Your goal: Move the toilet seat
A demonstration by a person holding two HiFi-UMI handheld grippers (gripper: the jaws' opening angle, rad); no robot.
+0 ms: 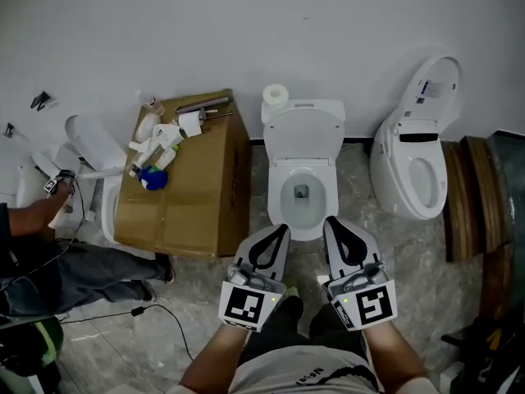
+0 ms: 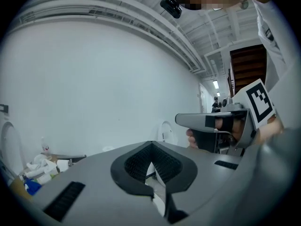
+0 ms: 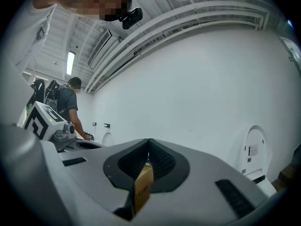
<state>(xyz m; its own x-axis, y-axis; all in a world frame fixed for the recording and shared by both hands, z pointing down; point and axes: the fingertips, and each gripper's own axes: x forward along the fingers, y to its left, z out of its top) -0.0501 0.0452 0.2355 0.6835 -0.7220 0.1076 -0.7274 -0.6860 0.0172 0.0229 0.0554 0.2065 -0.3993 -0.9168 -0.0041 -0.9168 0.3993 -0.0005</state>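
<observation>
A white toilet [image 1: 302, 189] stands against the wall straight ahead, its lid [image 1: 303, 135] raised against the tank. A white ring runs round the bowl opening; I cannot tell whether it is the seat or the bare rim. My left gripper [image 1: 281, 229] and right gripper [image 1: 332, 222] are held side by side just in front of the bowl and point at it without touching it. Both are shut with nothing between the jaws. In the left gripper view the left gripper [image 2: 151, 146] has its tips meeting, and in the right gripper view so does the right gripper [image 3: 149, 142].
A large cardboard box [image 1: 189, 195] with bottles and tools on top stands left of the toilet. A person [image 1: 49, 245] crouches at the far left beside another fixture. A second toilet [image 1: 414, 158] with its lid up stands at the right, next to wooden rings [image 1: 467, 195]. A paper roll [image 1: 276, 97] sits on the tank.
</observation>
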